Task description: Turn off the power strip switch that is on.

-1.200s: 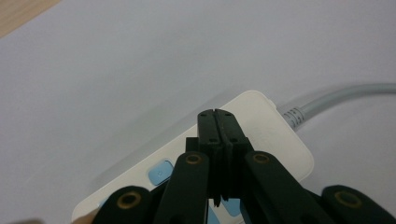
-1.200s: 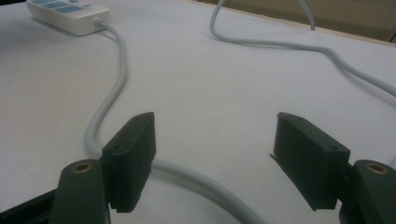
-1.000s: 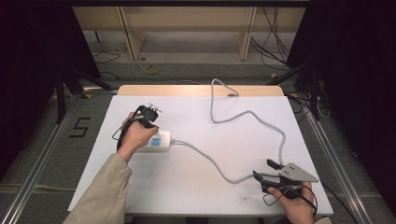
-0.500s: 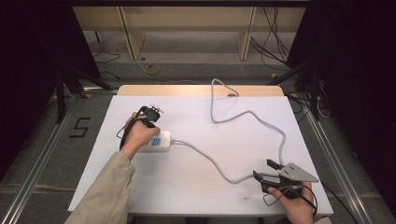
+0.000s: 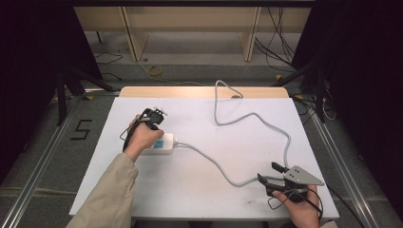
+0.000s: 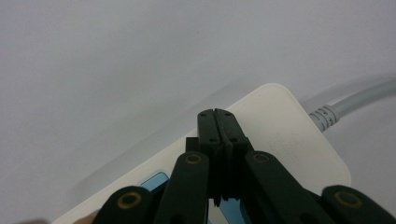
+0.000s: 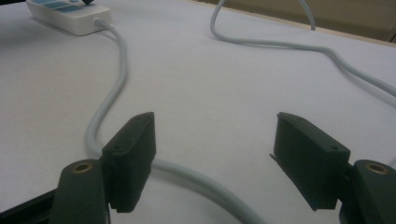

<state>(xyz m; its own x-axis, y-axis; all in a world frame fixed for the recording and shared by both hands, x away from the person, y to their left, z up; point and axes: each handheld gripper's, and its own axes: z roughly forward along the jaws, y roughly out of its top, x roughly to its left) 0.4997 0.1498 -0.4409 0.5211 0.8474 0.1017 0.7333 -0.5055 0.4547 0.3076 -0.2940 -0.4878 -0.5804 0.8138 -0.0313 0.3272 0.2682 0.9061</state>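
- High view: my left gripper (image 5: 153,124), jaws closed and empty, pins the power strip (image 5: 164,144) at 9 o'clock, steadying it.
- My right gripper (image 5: 272,176), jaws open, straddles the cable (image 5: 209,160) at 5 o'clock, ready to clamp.

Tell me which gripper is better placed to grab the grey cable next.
Right. The right gripper has its jaws open astride the grey cable on the table. The left gripper is shut, tips down on the white power strip.

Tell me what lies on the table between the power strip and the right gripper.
In the high view, the grey cable runs from the power strip to the open right gripper; otherwise bare white table.
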